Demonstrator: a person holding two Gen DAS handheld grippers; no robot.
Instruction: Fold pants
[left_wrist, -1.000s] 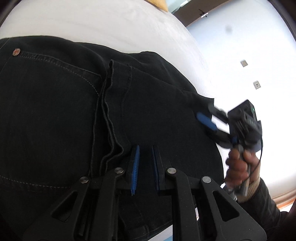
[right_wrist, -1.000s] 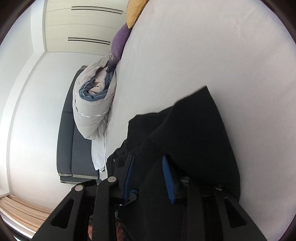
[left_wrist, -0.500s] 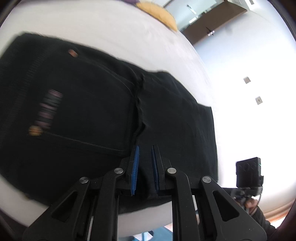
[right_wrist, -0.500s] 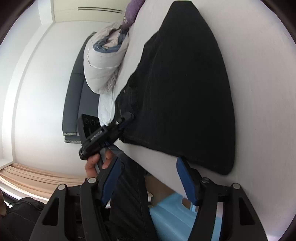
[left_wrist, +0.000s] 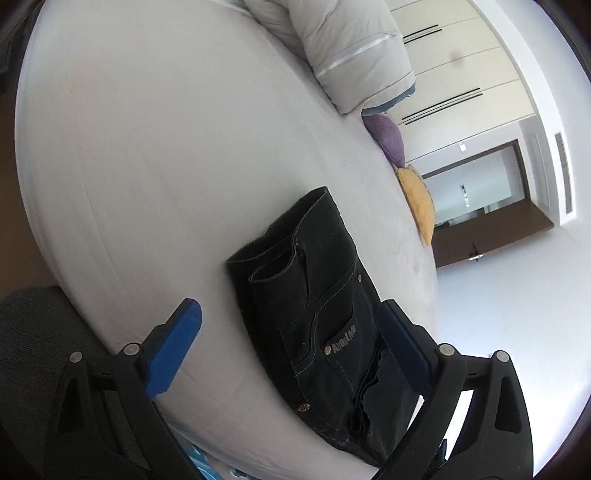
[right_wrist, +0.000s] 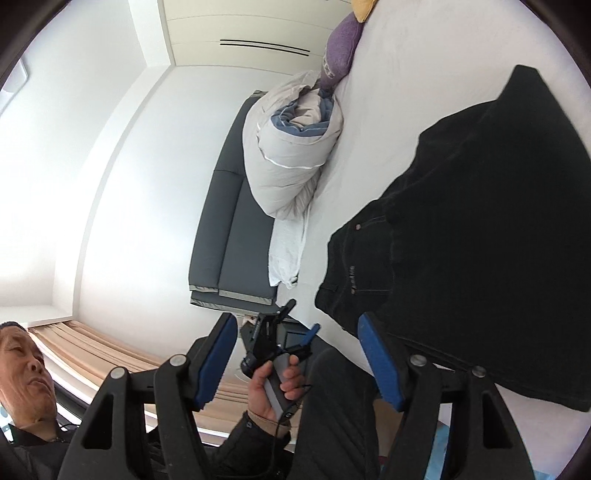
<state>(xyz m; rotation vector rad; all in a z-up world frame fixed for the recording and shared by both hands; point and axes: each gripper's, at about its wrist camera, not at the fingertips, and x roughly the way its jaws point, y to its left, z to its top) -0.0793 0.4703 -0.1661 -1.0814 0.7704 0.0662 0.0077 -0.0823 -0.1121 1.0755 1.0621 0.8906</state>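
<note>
The black jeans (left_wrist: 325, 310) lie folded into a compact stack near the edge of the white bed (left_wrist: 166, 155); they also show in the right wrist view (right_wrist: 480, 236). My left gripper (left_wrist: 288, 350) is open and empty, held back from the bed edge in front of the jeans. My right gripper (right_wrist: 299, 369) is open and empty, held off the bed edge, left of the jeans. The left gripper also shows in the right wrist view (right_wrist: 295, 338), held in a hand below the bed edge.
A rolled grey duvet (left_wrist: 343, 55) lies at the far side of the bed, also in the right wrist view (right_wrist: 291, 147). A purple pillow (left_wrist: 386, 138) and a yellow pillow (left_wrist: 419, 205) lie beside it. A dark sofa (right_wrist: 229, 221) stands beyond. The person (right_wrist: 26, 369) is at lower left.
Both grippers have let go of the jeans, opened wide and pulled back from the bed. The jeans now lie folded on the bed.
</note>
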